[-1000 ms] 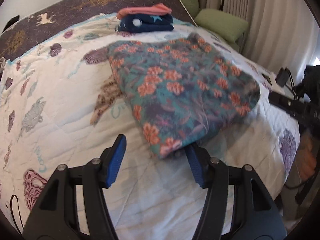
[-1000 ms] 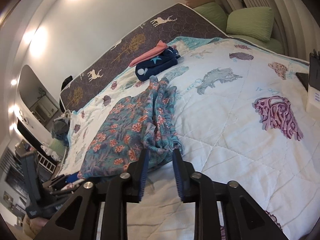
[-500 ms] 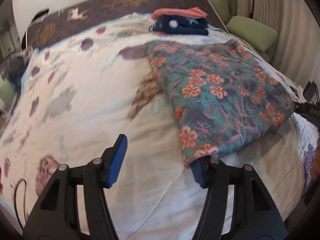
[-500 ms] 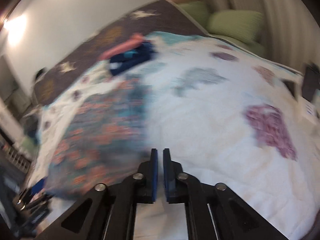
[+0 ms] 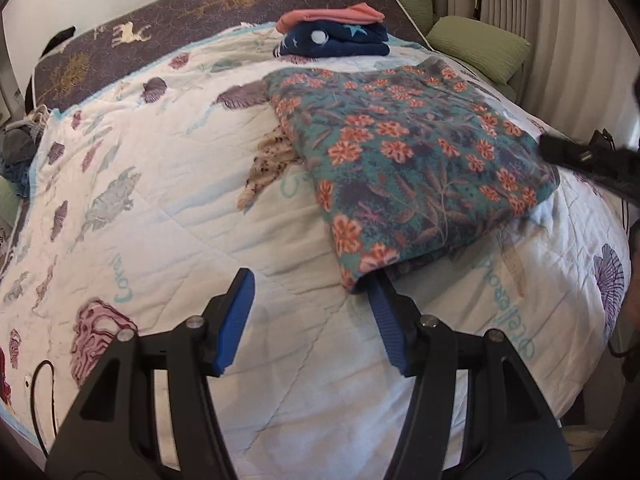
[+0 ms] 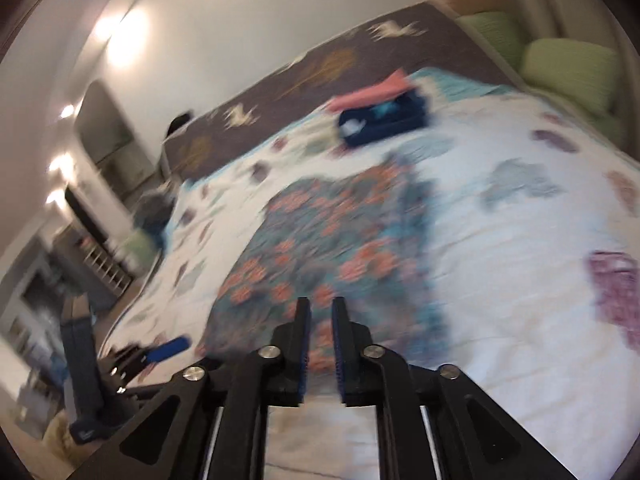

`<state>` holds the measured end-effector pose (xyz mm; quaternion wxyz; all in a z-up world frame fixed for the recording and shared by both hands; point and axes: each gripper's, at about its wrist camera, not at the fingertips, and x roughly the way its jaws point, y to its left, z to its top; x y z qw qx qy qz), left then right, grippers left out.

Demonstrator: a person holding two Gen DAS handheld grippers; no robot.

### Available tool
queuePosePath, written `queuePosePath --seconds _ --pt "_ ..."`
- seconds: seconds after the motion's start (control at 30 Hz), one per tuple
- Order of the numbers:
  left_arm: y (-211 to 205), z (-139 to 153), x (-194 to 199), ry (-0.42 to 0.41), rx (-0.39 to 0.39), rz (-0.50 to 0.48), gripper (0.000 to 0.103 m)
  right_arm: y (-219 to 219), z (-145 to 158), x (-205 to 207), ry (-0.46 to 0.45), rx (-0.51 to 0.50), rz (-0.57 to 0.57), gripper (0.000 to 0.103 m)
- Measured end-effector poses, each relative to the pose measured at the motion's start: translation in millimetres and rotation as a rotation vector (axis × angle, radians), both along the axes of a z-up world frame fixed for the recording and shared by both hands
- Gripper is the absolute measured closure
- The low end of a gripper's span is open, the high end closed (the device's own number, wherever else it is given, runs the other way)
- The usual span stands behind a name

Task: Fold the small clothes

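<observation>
Garment, floral, teal with orange blooms point(image 5: 408, 160): it lies folded flat on the white printed quilt point(image 5: 160, 200), right of centre in your left wrist view, with its long axis running from the near corner up and away toward the headboard end. Nearest corner: it overhangs the tip of the right finger of your left gripper point(image 5: 310, 312), whose jaws stand spread wide with nothing between them; the other finger sits well clear over bare quilt. The garment therefore lies ahead and to the right of that gripper, touching or just above one fingertip, and which of the two cannot be told. Right gripper point(image 6: 320, 340): its fingers are drawn nearly together with a narrow gap showing, empty as far as the blurred picture allows, and it hovers at the garment's near edge on the opposite side. Judgement: both hands are about equally near, each at one end of the near edge, so the next fold likely starts from there. Stack beyond: a navy star-print piece point(image 5: 336, 38) with a pink piece point(image 5: 332, 16) on top, already folded, well apart from the floral one. Periphery: green pillows point(image 5: 476, 46) and dark patterned mattress point(image 5: 200, 4) against the wall.
</observation>
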<state>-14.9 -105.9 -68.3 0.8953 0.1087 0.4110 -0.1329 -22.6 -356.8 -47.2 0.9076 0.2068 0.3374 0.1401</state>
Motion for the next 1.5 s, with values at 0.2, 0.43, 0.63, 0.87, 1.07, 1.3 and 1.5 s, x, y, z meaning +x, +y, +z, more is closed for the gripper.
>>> queuePosePath --seconds 0.2,0.43,0.63,0.87,1.07,1.3,1.5 --pt "24 24 -8 0.053 -0.178 -0.075 0.042 -32 -40 22 0.186 0.031 -0.161 0.1" --pt "7 74 14 -0.05 -0.366 -0.244 0.043 -29 -2 23 0.073 0.0 -0.115 0.094" --pt "-38 5 66 0.095 -0.187 -0.21 0.052 -19 -10 65 0.124 -0.024 -0.101 0.093" --pt "-39 18 41 0.027 -0.171 -0.322 0.05 -18 -18 69 0.132 -0.077 -0.065 0.09" --pt "-36 53 82 0.014 -0.308 -0.305 0.05 -7 18 101 0.021 -0.129 -0.01 0.072" --pt "-47 17 153 0.103 -0.237 -0.204 0.044 -23 -2 169 0.099 -0.11 -0.046 0.072" --pt "-52 -8 152 0.077 -0.206 -0.227 0.043 -41 -47 190 0.178 -0.085 -0.095 0.076"
